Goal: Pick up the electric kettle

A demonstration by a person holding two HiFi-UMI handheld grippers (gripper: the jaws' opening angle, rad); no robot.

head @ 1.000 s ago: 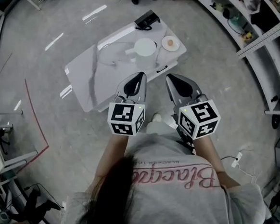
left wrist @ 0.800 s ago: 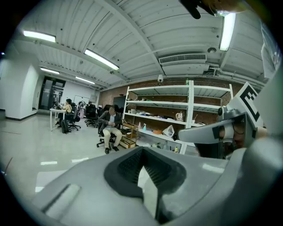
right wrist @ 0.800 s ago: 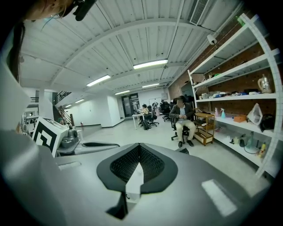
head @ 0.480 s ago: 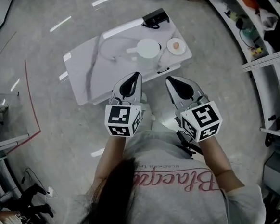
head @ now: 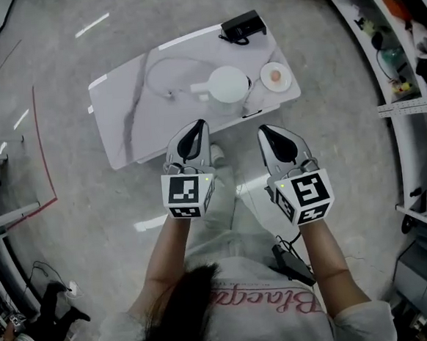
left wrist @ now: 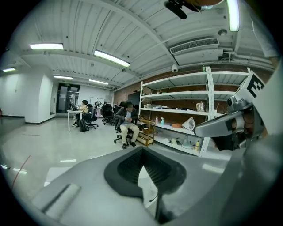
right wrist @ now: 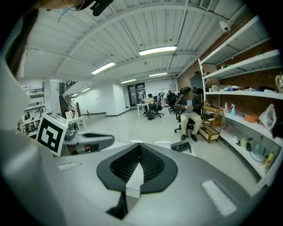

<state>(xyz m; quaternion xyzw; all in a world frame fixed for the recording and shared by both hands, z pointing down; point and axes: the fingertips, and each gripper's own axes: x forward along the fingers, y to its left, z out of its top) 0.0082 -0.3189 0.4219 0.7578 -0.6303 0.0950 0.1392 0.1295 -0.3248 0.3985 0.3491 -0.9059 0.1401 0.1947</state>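
The white electric kettle [head: 227, 85] is sitting on the bench [head: 132, 114], handle toward nine o'clock; left gripper [head: 195, 128] and right gripper [head: 268, 131] are hovering clenched, empty.

The desk [head: 121, 114] stands on the floor [head: 70, 214] ahead of the person. On its right half, towards the near edge, sits the electric kettle [head: 226, 84], with a dish [head: 275, 76] just to its right. A box [head: 243, 26] lies behind them at the desk's far right corner. The left gripper [head: 193, 129] and the right gripper [head: 268, 132] hang side by side, apart, at the desk's near edge, with the kettle ahead between them. Shelves [head: 382, 24] run along the right.
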